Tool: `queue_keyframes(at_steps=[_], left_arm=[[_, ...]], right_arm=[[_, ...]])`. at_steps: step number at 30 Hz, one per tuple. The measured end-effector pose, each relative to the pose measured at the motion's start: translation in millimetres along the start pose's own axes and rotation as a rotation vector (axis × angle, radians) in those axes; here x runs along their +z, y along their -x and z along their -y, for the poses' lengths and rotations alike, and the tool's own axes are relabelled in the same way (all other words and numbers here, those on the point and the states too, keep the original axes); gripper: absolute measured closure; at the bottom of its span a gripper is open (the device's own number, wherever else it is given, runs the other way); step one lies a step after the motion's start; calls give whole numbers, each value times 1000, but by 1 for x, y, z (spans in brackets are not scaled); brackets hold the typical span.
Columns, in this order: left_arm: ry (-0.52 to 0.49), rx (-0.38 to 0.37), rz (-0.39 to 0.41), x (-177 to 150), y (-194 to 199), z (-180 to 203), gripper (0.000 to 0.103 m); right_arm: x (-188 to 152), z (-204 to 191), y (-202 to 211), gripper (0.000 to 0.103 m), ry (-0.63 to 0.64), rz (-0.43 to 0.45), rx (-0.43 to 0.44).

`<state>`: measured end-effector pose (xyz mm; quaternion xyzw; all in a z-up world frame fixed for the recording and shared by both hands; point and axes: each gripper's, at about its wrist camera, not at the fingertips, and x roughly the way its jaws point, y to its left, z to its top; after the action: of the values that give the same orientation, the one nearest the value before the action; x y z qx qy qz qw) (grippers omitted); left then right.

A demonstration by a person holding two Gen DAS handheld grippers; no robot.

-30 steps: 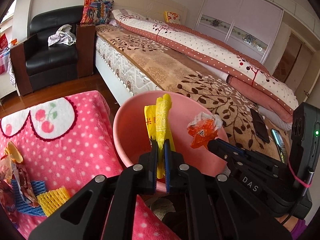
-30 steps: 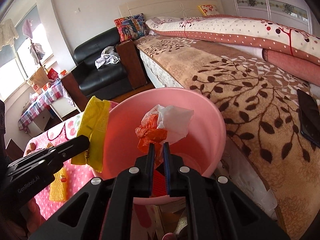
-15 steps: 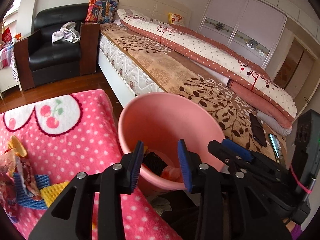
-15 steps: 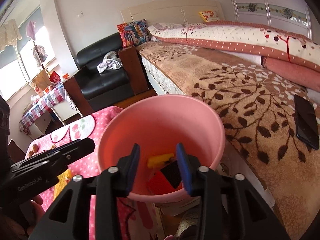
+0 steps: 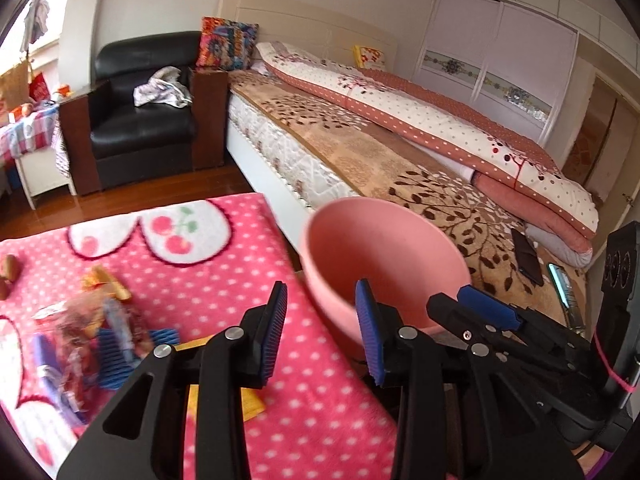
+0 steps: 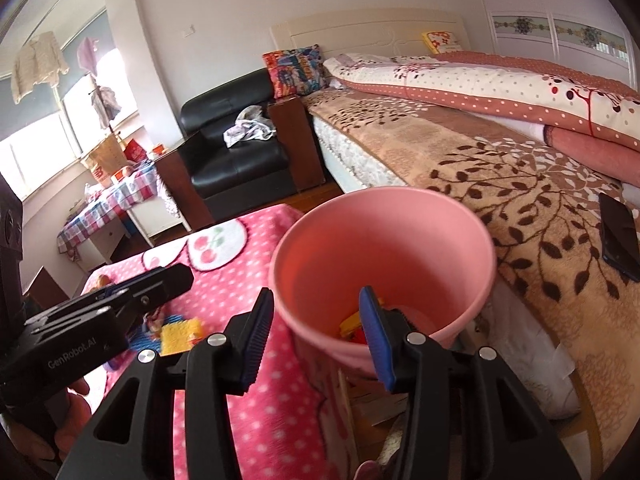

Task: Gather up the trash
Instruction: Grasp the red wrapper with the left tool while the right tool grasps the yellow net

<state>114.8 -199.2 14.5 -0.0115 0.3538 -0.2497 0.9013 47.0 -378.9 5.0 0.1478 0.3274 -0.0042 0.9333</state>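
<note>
Both tongs wide open, empty: left gripper, right gripper. Risk: knocking pink bin off edge; wrappers slipping from loose pinch.

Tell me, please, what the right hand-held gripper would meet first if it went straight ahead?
Most likely the pink bucket: the open right hand-held gripper points at its near rim. Depth is unclear, though.
</note>
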Motion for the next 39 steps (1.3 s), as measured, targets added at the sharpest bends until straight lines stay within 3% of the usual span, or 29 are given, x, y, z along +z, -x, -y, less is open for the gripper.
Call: queue_keyframes(at_steps=[9, 19, 25, 32, 37, 39], left_arm=[[20, 94, 55, -14, 45, -39, 67], [78, 176, 48, -47, 76, -99, 67], [128, 213, -9, -59, 66, -124, 67], [123, 325, -14, -60, 46, -135, 67], [139, 300, -26, -64, 39, -148, 68], [145, 288, -15, -65, 42, -151, 85]], right_arm=[[-21, -44, 3, 57, 52, -29, 52], [-39, -79, -18, 55, 111, -104, 107], [-45, -92, -39, 55, 143, -153, 127], [-45, -108, -57, 55, 189, -180, 132], [-49, -116, -75, 55, 201, -226, 131], [-50, -117, -81, 55, 194, -245, 133]])
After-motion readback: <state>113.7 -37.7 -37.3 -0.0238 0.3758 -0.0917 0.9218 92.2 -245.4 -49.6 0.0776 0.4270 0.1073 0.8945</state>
